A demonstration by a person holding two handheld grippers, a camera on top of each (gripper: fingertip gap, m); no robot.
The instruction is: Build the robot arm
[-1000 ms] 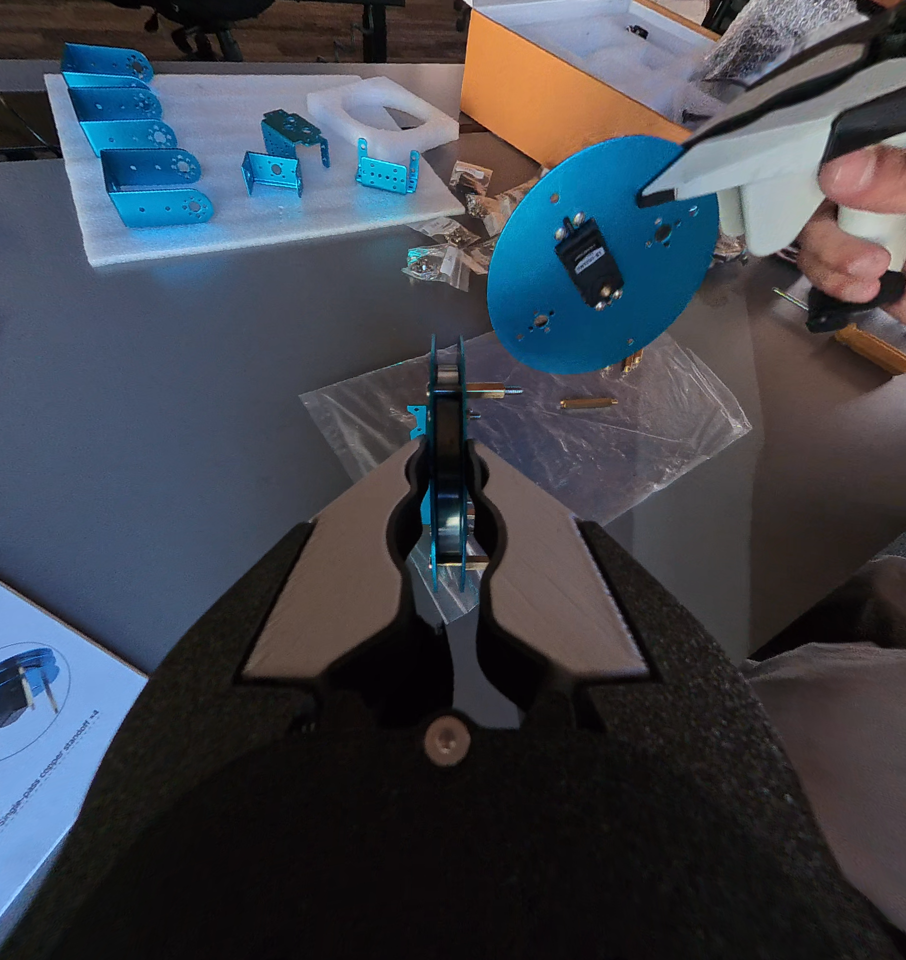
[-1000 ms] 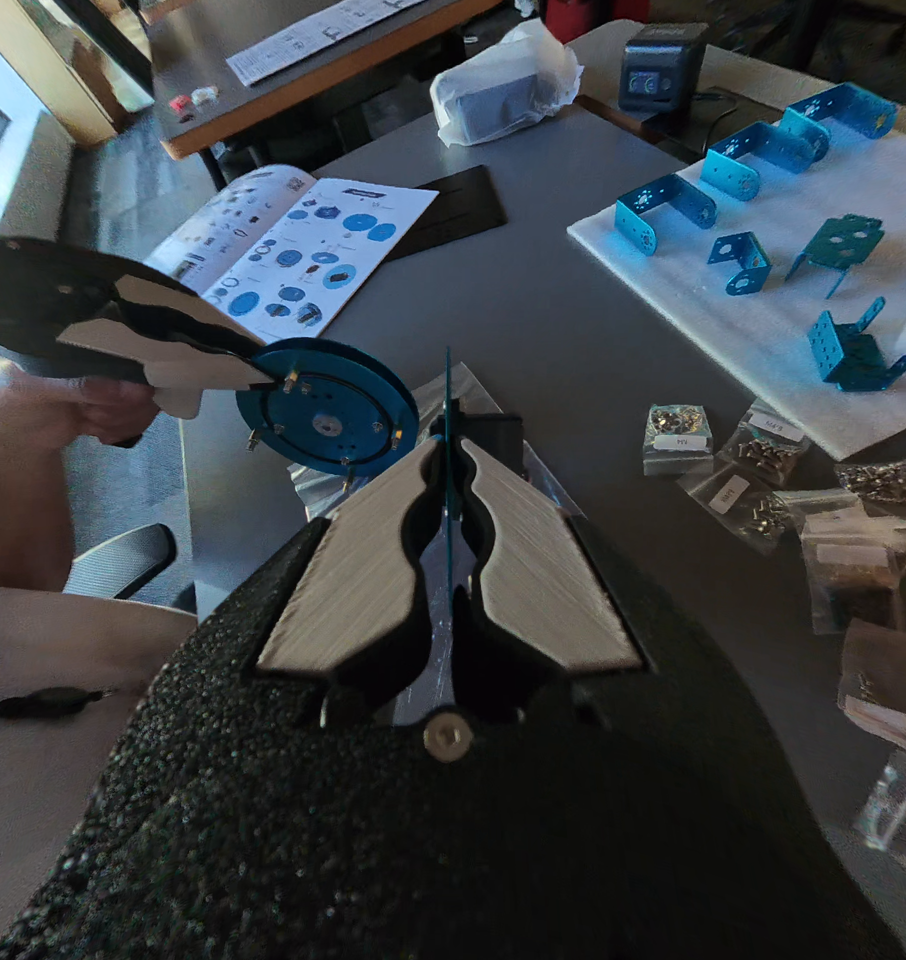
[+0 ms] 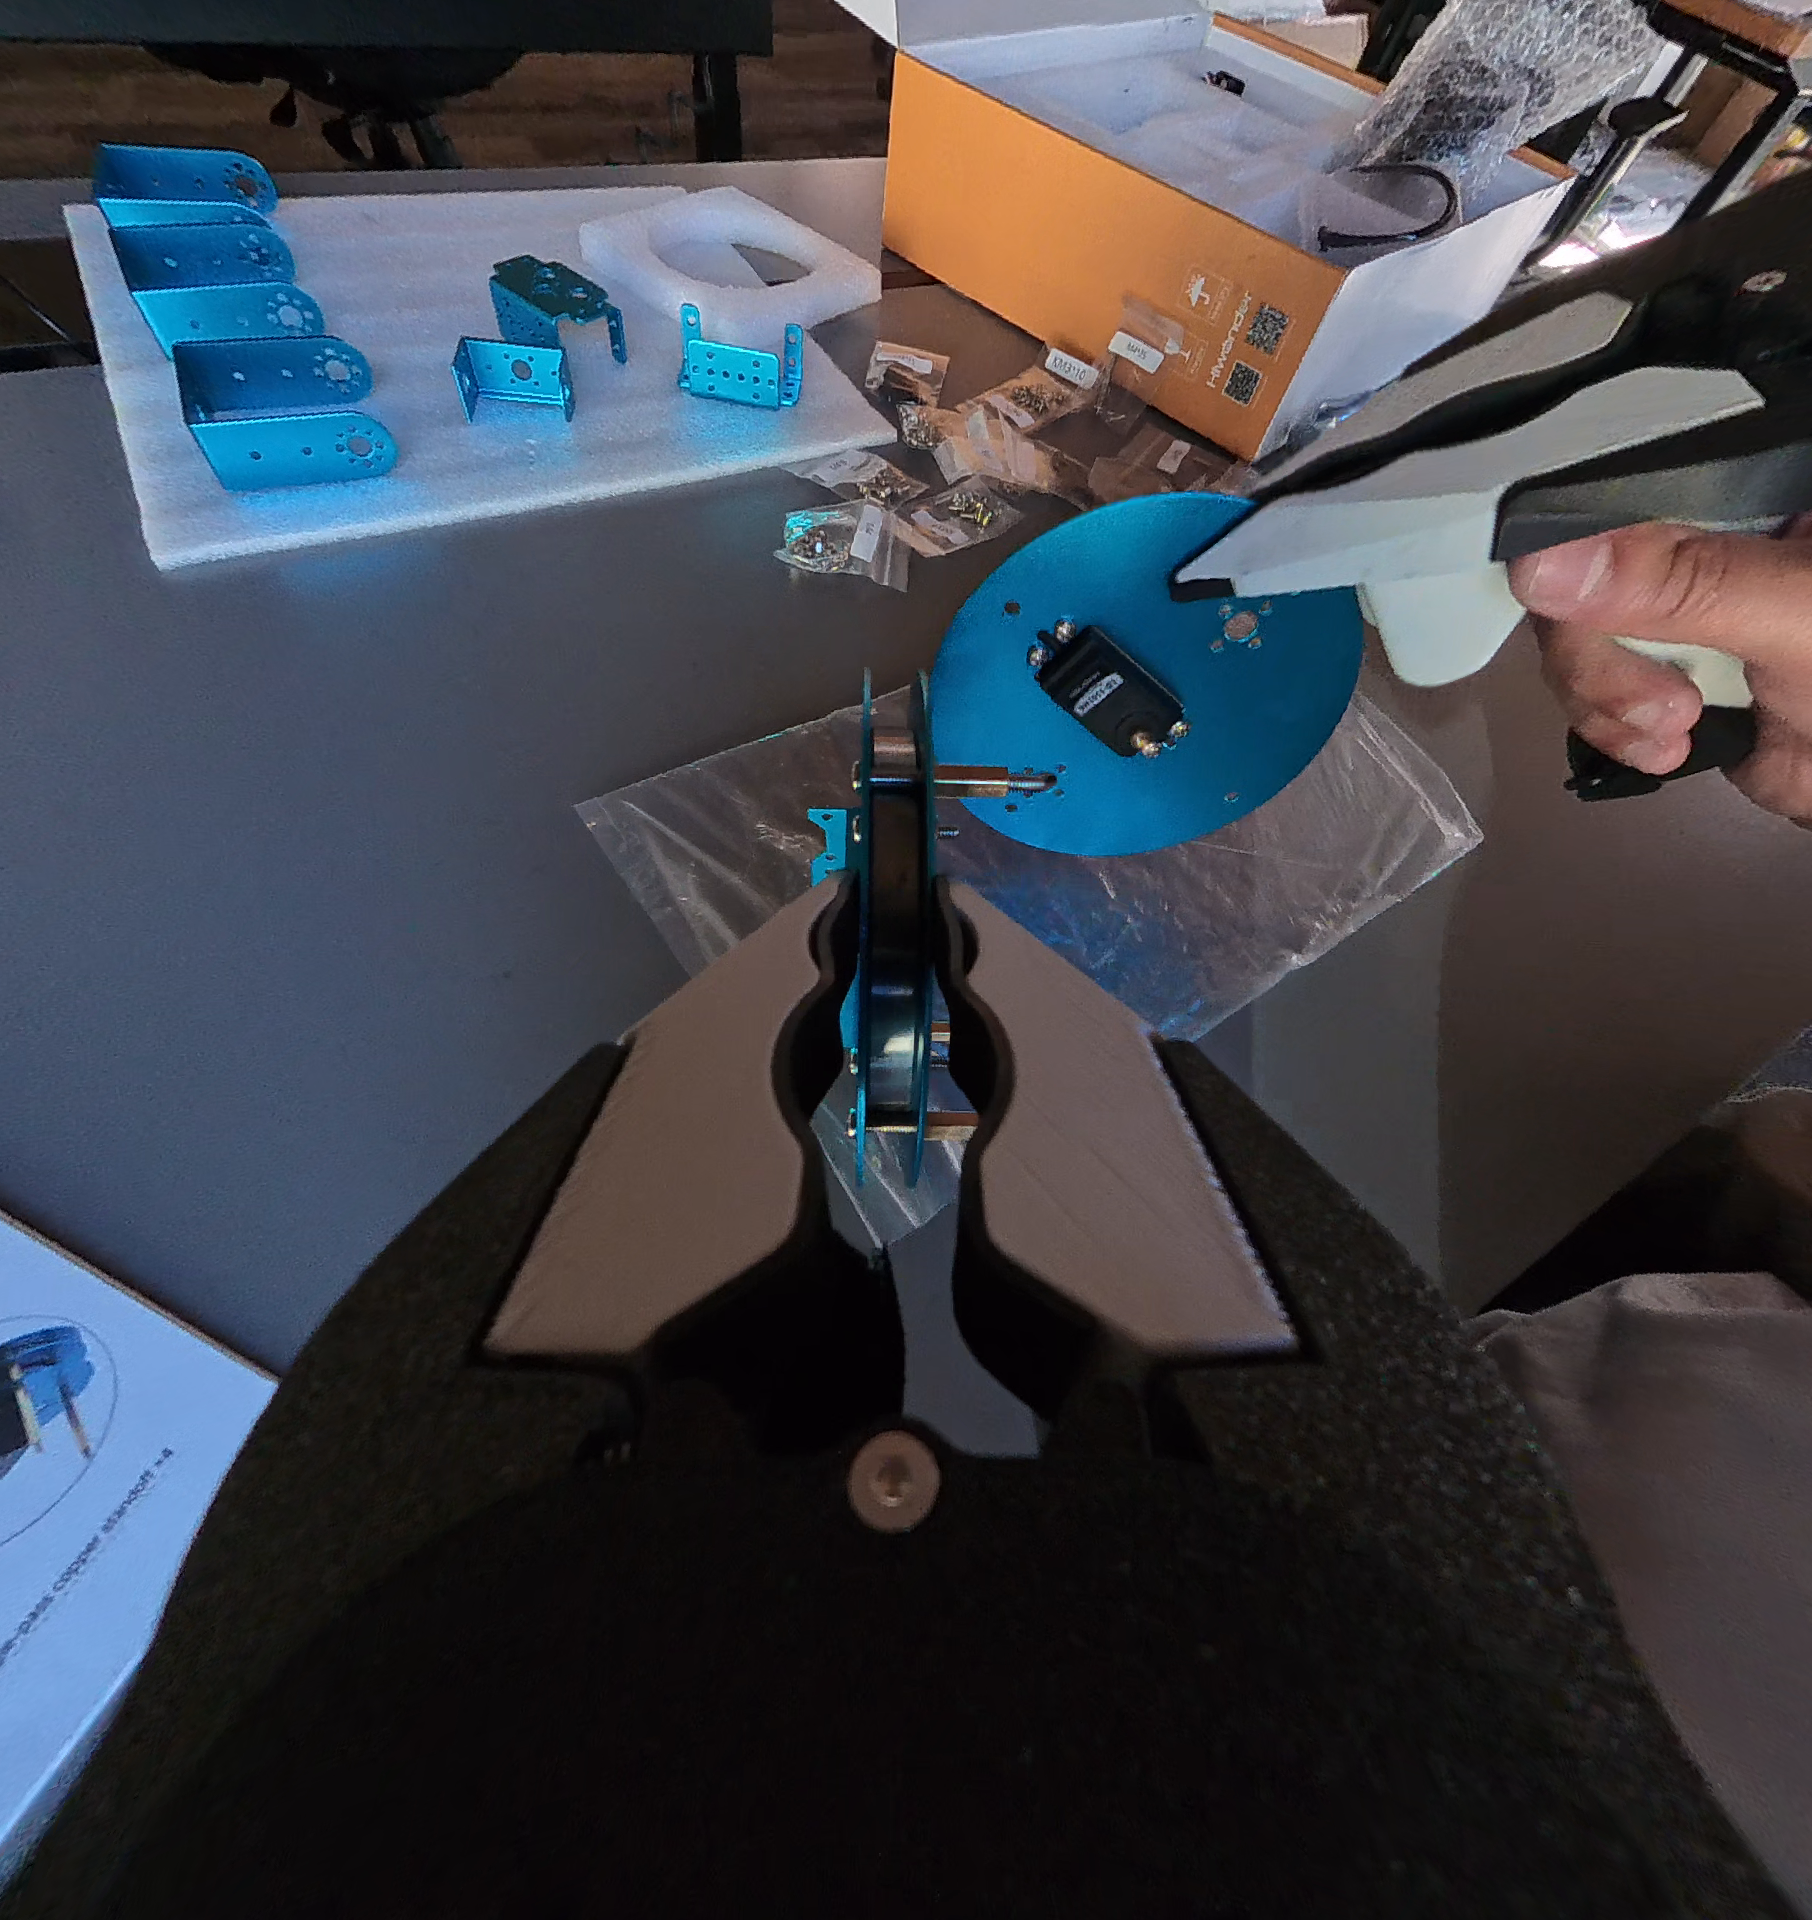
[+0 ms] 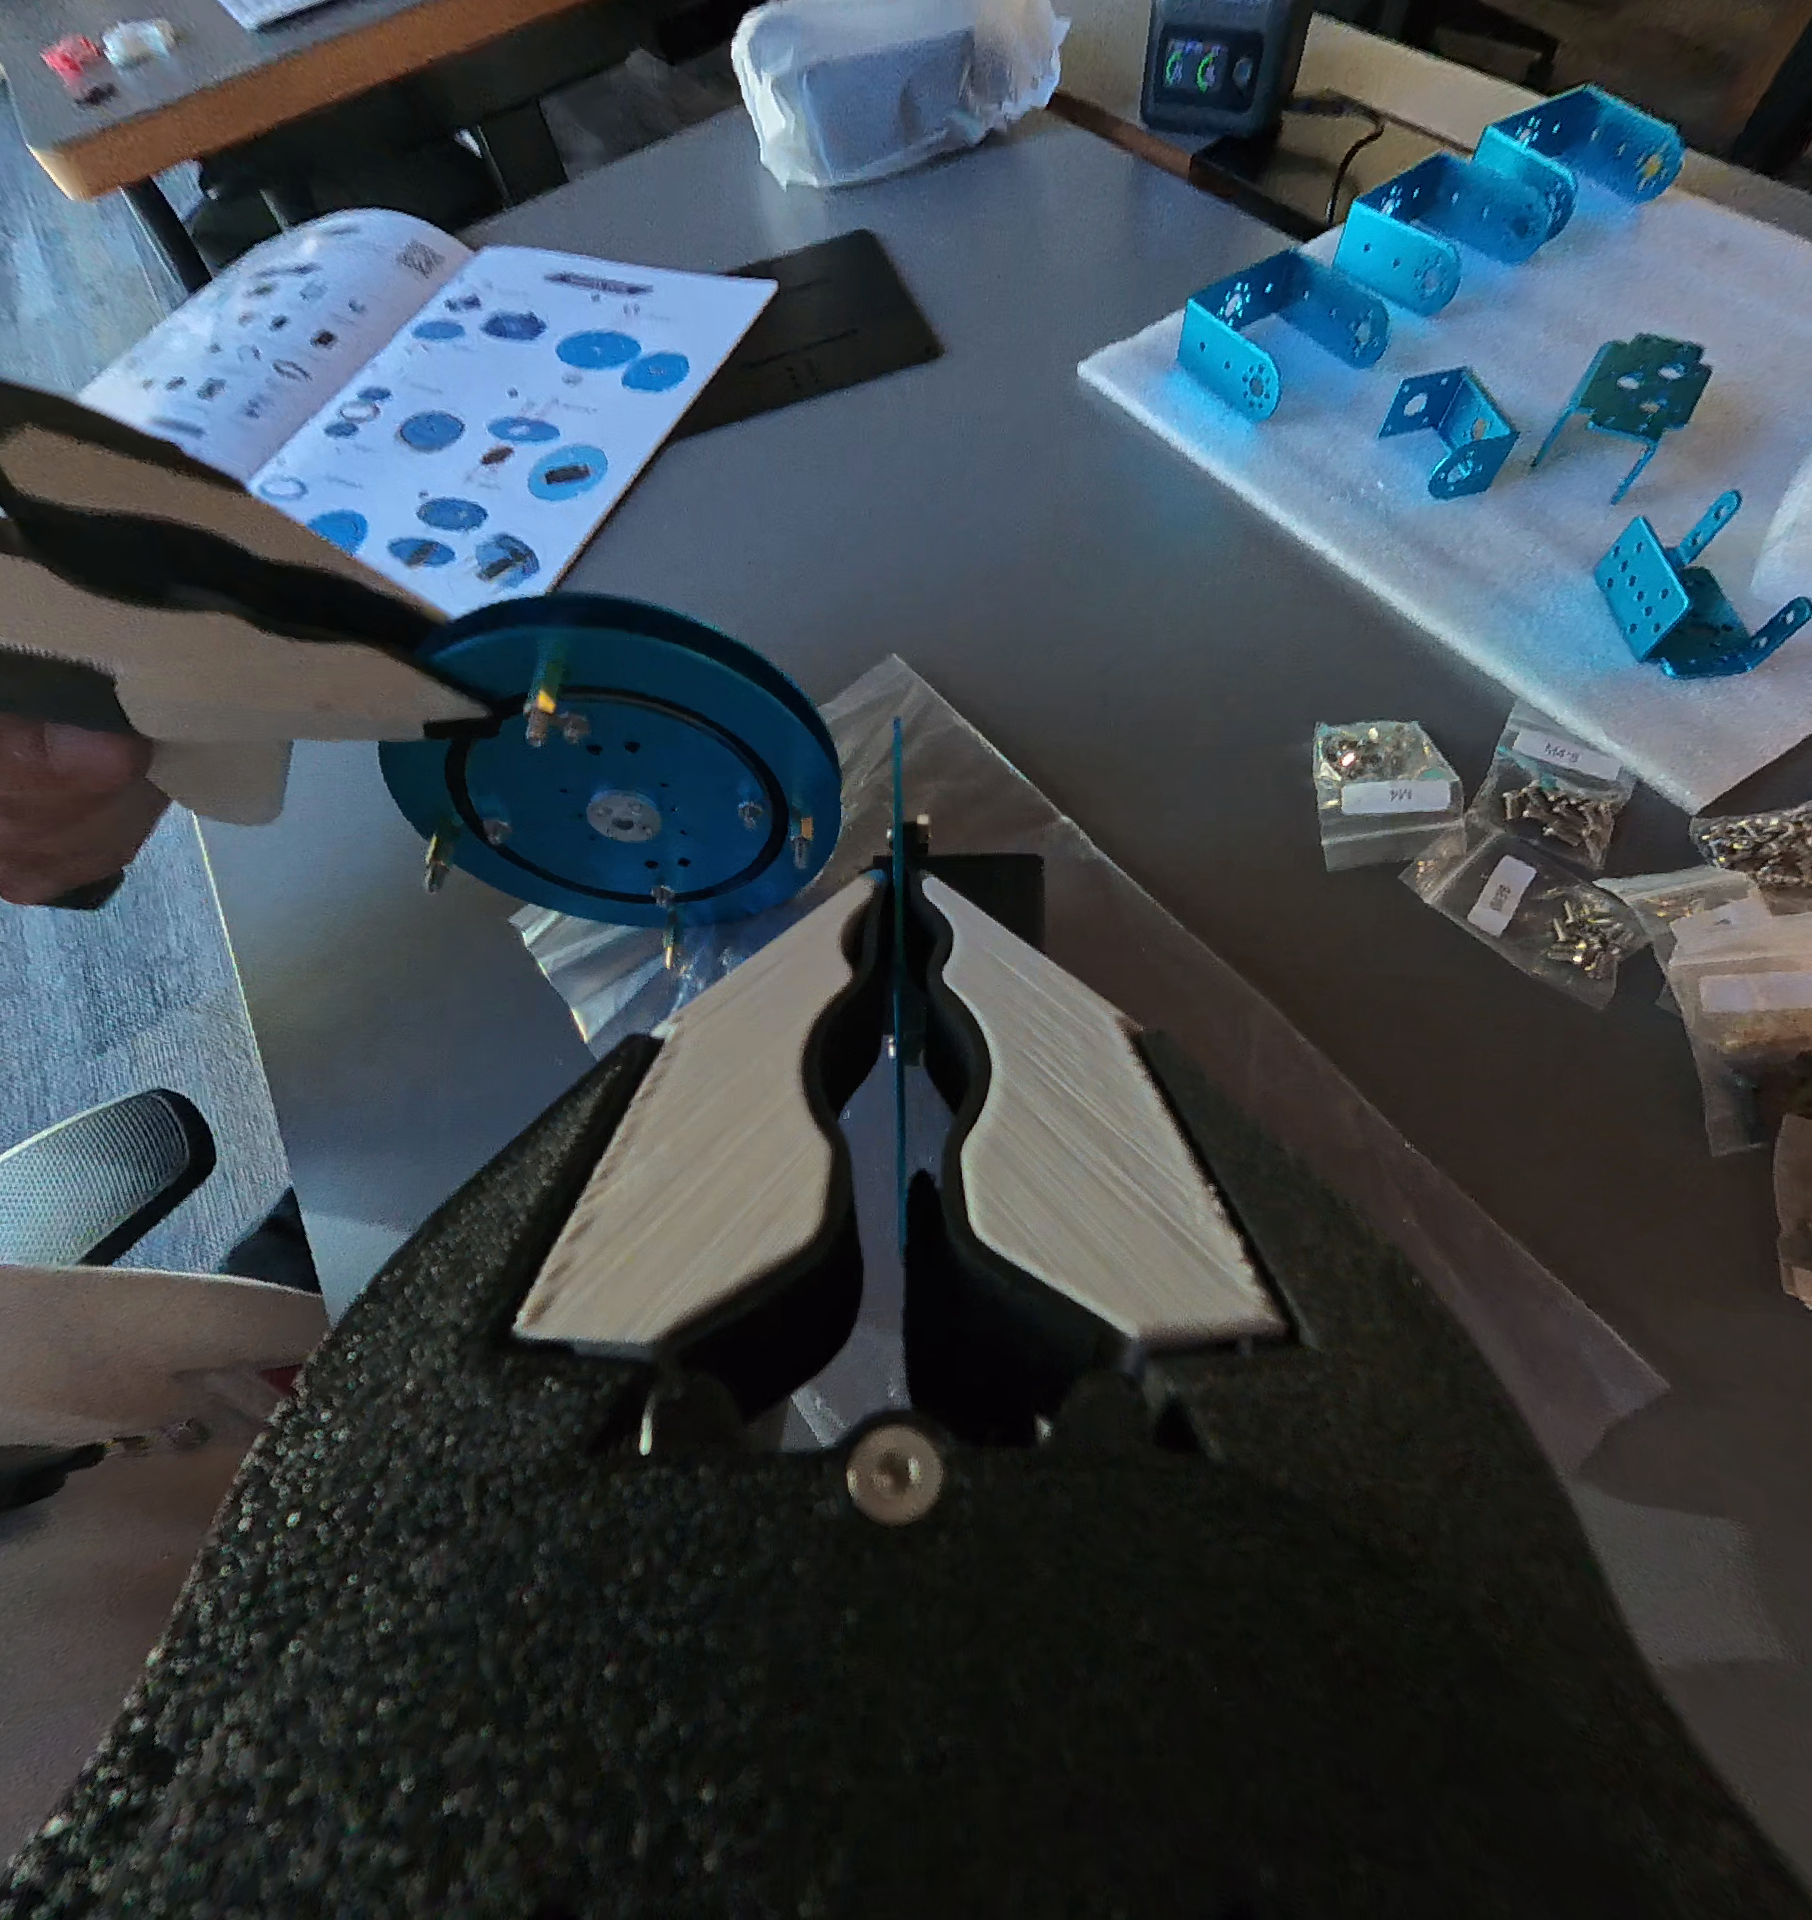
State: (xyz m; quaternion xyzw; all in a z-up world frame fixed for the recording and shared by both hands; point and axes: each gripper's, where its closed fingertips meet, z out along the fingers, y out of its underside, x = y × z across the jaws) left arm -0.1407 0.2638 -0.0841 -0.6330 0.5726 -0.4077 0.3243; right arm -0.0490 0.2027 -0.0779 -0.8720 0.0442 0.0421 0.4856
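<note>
My left gripper is shut on a blue double-disc assembly, held edge-on above a clear plastic bag. Brass standoffs stick out of its right side. My right gripper is shut on the rim of a blue round plate that carries a black servo. The upper standoff reaches a hole near the plate's lower left edge. In the right wrist view the right gripper holds the plate edge-on. There the left gripper holds the disc assembly close to its left.
A white foam sheet with several blue brackets lies far left on the grey table. An open orange box stands at the back. Small screw bags lie between them. An open instruction booklet lies beyond the left gripper. The tips of one gripper are about 12 centimetres away from the tips of the other.
The right gripper has brought the servo plate down and left toward the disc assembly; the standoff tip now meets the plate's edge hole. Both grippers stay shut.
</note>
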